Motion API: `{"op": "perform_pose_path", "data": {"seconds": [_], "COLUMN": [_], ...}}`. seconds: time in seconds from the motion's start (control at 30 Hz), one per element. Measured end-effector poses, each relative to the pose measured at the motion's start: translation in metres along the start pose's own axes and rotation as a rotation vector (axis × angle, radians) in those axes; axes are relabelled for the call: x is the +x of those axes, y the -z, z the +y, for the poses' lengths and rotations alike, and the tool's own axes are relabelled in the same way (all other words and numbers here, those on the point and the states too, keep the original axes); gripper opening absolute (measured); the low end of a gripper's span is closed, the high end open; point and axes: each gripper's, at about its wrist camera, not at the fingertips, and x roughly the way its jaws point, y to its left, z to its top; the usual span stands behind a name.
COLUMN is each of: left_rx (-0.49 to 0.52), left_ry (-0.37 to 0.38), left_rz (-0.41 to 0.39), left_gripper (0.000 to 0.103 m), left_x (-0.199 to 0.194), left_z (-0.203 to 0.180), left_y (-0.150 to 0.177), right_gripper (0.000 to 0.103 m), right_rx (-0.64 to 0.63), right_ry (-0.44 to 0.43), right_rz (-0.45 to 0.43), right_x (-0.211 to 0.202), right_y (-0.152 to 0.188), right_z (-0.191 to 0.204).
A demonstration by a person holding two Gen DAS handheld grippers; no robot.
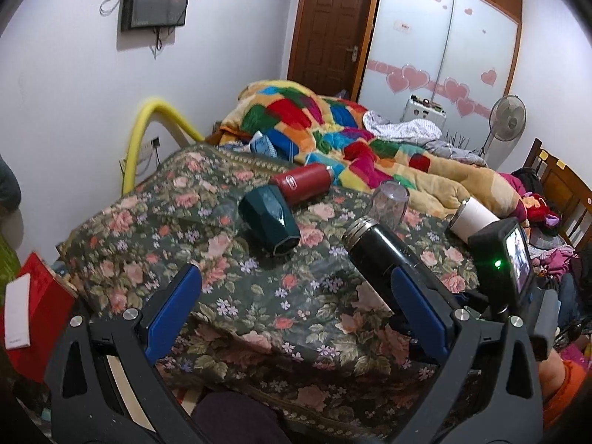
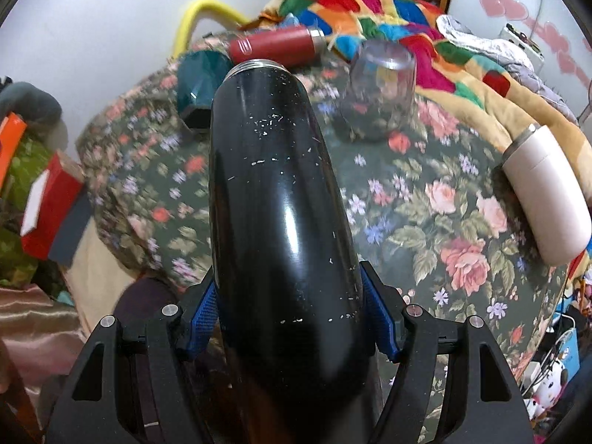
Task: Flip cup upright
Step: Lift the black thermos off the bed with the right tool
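Right tongs: nearest my right camera; both blue pads are pressed against the sides of the black flask, so I am holding it.
Black flask: a glossy, scuffed black cup body held off the bed, lying along the fingers with its silver threaded mouth pointing away from me and somewhat upward. From my left camera it shows as a tilted dark cylinder rising toward the upper left.
Left tongs: spread wide, gripping nothing, hovering above the near edge of the floral cover; the black flask passes just behind the right-hand pad.
Bed cover: dark green cloth with pink roses, spread over the bed and carrying the other cups.
Green cup: faceted, dark teal, lying on its side on the cover, base toward me.
Red flask: lying on its side just behind the green cup, touching or nearly touching it.
Clear glass: standing mouth down on the cover, to the right of the black flask's mouth.
White cup: lying on its side at the right edge of the cover, silver rim pointing up and left.
Quilt: bright patchwork, heaped behind the cups.
Background: brown wooden door, frosted wardrobe with pink hearts, standing fan.
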Motion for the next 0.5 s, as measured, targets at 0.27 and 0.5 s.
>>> {"op": "perform_pose_path", "data": {"seconds": [0.27, 0.5], "left_rx": [-0.007, -0.023], "left_ry": [-0.002, 0.032], "left_rz": [0.079, 0.168], "left_gripper": [0.103, 0.103], "left_x": [0.032, 0.058], "left_z": [-0.003, -0.005], "left_y": [0.009, 0.013], "right_gripper": [0.067, 0.067], "right_rx": [0.002, 0.016], "right_ry": [0.026, -0.007], "right_rz": [0.039, 0.051], "right_x": [0.019, 0.026], "right_y": [0.005, 0.006], "right_z": [-0.005, -0.008]}}
